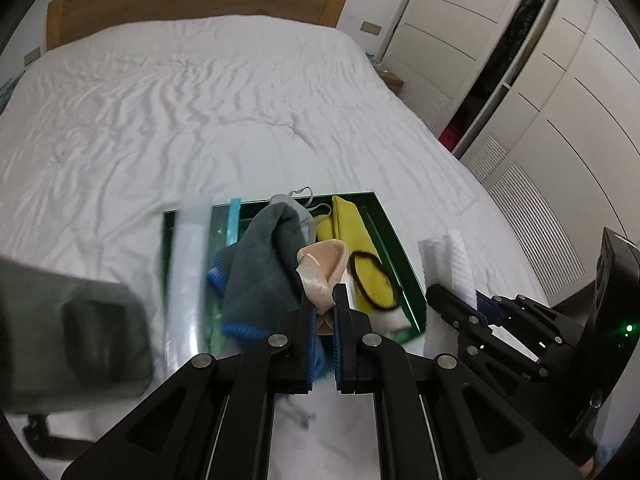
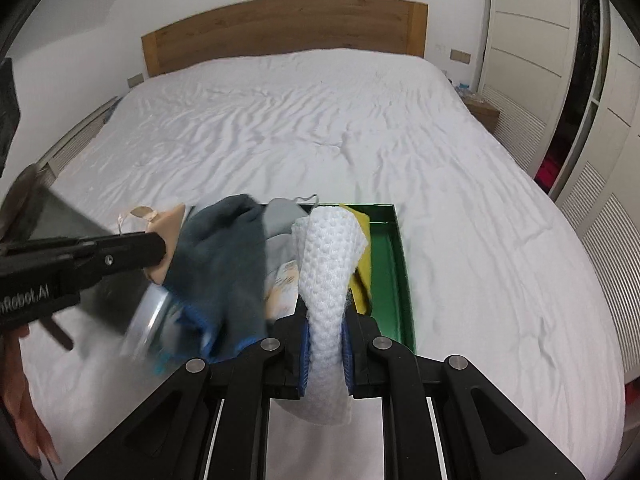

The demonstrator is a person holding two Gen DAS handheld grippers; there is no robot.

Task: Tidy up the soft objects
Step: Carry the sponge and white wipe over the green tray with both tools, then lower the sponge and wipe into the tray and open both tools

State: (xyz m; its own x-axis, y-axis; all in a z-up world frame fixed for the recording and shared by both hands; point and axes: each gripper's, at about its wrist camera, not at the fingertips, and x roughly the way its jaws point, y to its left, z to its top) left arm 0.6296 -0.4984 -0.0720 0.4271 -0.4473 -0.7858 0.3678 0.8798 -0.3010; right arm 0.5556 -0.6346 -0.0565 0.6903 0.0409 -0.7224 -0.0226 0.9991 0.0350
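Observation:
A green tray lies on the white bed and holds a grey-blue sock, a grey mask, a yellow cloth with a dark hair band, and a teal strip. My left gripper is shut on a beige ballet slipper over the tray. My right gripper is shut on a white textured cloth just above the tray's near edge. The right gripper also shows in the left wrist view, and the left gripper shows from the side in the right wrist view.
A blurred clear tube-like object lies along the tray's left side. The wrinkled bed sheet spreads to a wooden headboard. White wardrobes stand at the right, and a small bedside table.

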